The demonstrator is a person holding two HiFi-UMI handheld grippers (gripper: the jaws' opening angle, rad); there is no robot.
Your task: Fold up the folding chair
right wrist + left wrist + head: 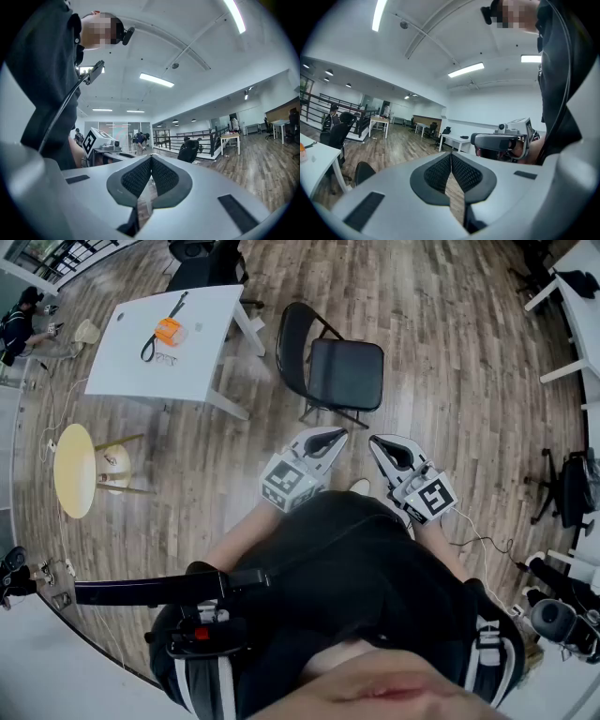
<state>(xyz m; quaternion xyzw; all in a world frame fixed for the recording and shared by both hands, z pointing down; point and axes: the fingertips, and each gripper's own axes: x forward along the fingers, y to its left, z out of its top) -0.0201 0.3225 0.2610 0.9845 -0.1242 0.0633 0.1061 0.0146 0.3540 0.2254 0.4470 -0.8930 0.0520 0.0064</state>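
Item: folding chair [337, 367], black, on the wood floor [450, 352], at twelve o'clock from both tools in the head view and well apart from them. Condition: fully open. The seat lay flat, the rounded backrest rose at its nine o'clock side, and thin tube legs were splayed beneath it; nothing rested on the chair or touched it. Progress: by the look of it the folding had not begun. Approaching, taking hold and closing seat against back all remained. Left tool [337, 435]: jaws closed together, ribbed pads meeting, nothing between them; held near the person's body and aimed toward the chair. Right tool [378, 442]: likewise closed and empty, just beside the left one, at its three o'clock. Surroundings: a white desk [141, 362] at about nine o'clock from the chair, carrying an orange object with a dark strap [167, 331]; a round yellow stool [73, 470] at about seven o'clock from that desk.
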